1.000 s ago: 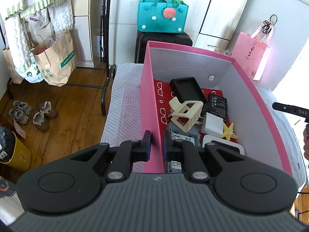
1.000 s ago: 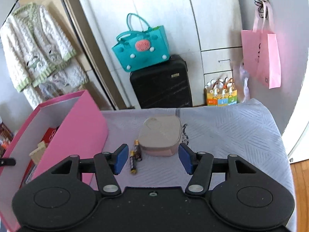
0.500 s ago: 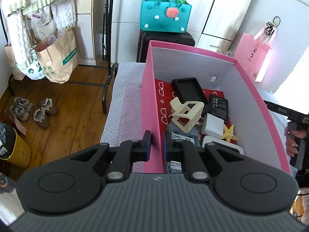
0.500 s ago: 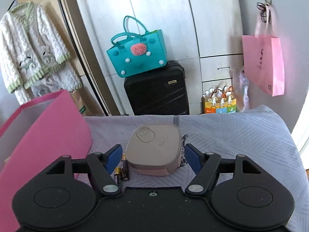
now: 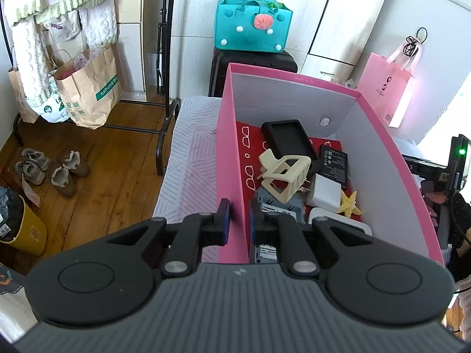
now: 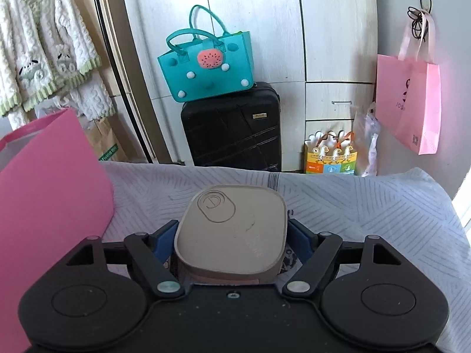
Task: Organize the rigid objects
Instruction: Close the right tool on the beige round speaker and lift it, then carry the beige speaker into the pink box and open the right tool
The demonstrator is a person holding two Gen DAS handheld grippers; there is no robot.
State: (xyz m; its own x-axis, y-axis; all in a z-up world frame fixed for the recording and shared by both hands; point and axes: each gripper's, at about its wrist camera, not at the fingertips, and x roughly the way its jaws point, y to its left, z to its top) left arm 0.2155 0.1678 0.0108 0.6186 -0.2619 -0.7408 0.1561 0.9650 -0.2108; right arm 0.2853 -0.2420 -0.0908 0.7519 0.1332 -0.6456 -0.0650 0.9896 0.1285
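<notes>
The left gripper [image 5: 238, 217] is clamped on the near left wall of the tall pink cardboard box [image 5: 406, 182], one finger outside the wall and one inside, so the box is held steady on the striped grey-white cloth covering the desk [image 6: 368, 206]. Several rigid items are already gathered inside the box on its red patterned floor: a black rectangular case [image 5: 287, 138], a cream plastic hair claw [image 5: 284, 173], a black flat battery pack [image 5: 334, 160], a white square charger [image 5: 325, 189], a yellow starfish ornament [image 5: 348, 204] and a grey labelled device [image 5: 276, 209] near the box's front edge. In the right wrist view, the right gripper [image 6: 231, 242] has its fingers closed against the two sides of a beige rounded-square lidded case [image 6: 232, 229], which sits near the front middle of the desk, just beside the box's right wall. Whether the case has been lifted off the cloth cannot be told. The task is judged well advanced; the beige case remains to be carried over the rim and set inside.
</notes>
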